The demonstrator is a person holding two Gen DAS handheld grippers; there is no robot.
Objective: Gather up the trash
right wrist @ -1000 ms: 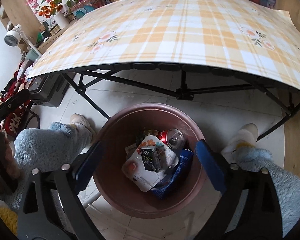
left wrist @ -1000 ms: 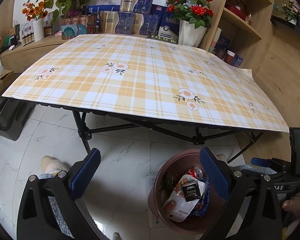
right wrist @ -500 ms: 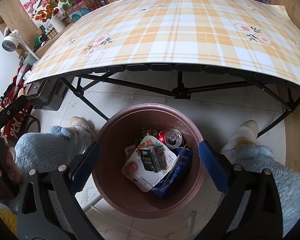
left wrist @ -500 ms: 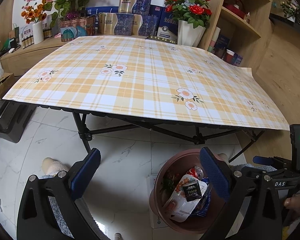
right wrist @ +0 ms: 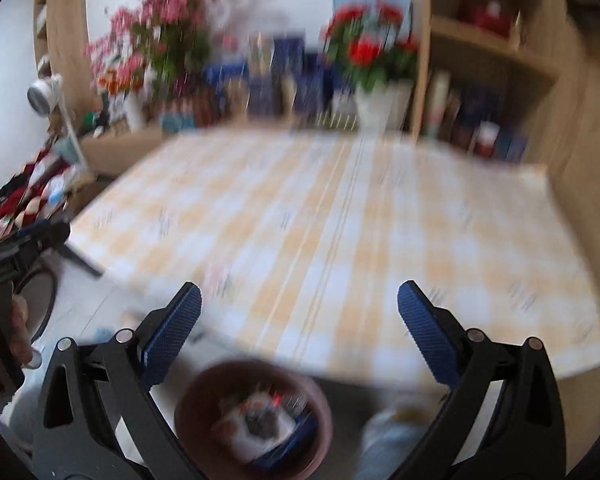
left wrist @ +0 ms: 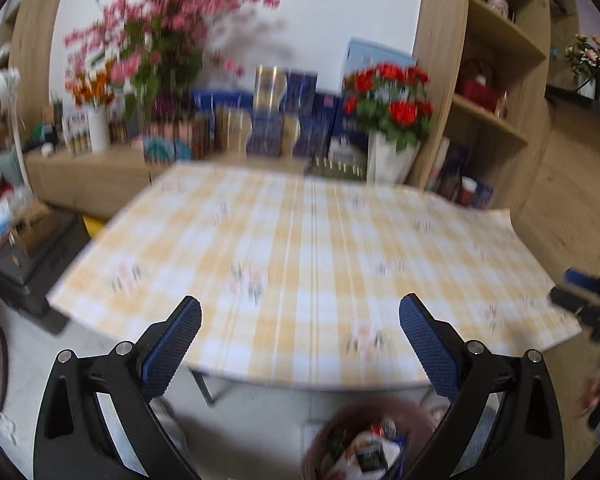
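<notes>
Brown plastic formed the bin (right wrist: 252, 416), which stood on the pale floor (left wrist: 244, 432) just past the near edge of the table (left wrist: 312, 264) and held a heap of wrappers and a can (right wrist: 260, 420). Both views were smeared, so small details on the checked cloth could not be made out; no loose trash showed on it as far as the blur allowed.

The left gripper (left wrist: 300, 344) had its blue pads spread wide with nothing between them, and the right gripper (right wrist: 299, 330) was likewise spread wide and empty. Each pointed out over the table toward the far shelf (left wrist: 496, 120) and the red flowers (left wrist: 388, 100).

The step in hand looked like a scan for anything left to collect. Doing it well would have meant steadying both tools until the view sharpened, then sweeping the cloth and the floor around the table legs before calling the job finished, with the pads kept apart so a pick could start at once.

Relative to the left gripper, the bin sat low and to the right, below its right pad. Relative to the right gripper, it sat near and just left of centre, below the gap between the pads, well placed for a straight drop.
</notes>
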